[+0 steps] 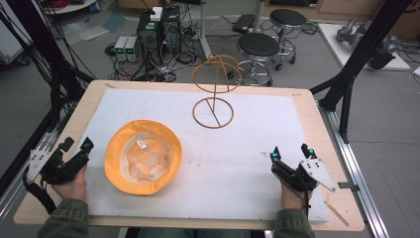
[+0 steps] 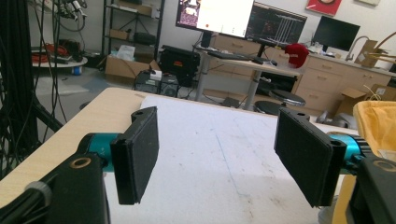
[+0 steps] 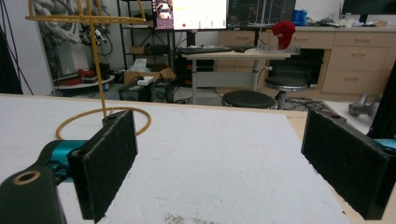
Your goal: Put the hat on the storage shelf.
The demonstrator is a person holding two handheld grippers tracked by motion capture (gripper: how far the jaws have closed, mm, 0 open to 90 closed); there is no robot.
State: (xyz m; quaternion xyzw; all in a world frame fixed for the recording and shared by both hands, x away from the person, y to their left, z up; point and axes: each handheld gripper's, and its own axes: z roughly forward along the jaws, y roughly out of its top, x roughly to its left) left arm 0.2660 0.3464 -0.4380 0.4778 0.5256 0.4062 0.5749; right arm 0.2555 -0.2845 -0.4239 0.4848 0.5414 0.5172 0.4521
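Note:
An orange bucket hat [image 1: 142,156] lies upside down on the white mat [image 1: 237,144], left of centre, its pale lining facing up. Its brim [image 2: 376,123] shows at the right edge of the left gripper view. A yellow wire hat stand [image 1: 214,91] rises at the back centre of the mat, with a ring base and a round top; its base ring [image 3: 102,119] lies ahead in the right gripper view. My left gripper [image 1: 77,146] rests at the table's left edge, open and holding nothing. My right gripper [image 1: 290,152] sits at the front right, open and holding nothing.
The wooden table [image 1: 317,106] carries the mat. Behind it stand black stools [image 1: 258,47], computer towers [image 1: 159,27] and tangled cables on the floor. Black frame posts [image 1: 364,49] rise at the right and left of the table.

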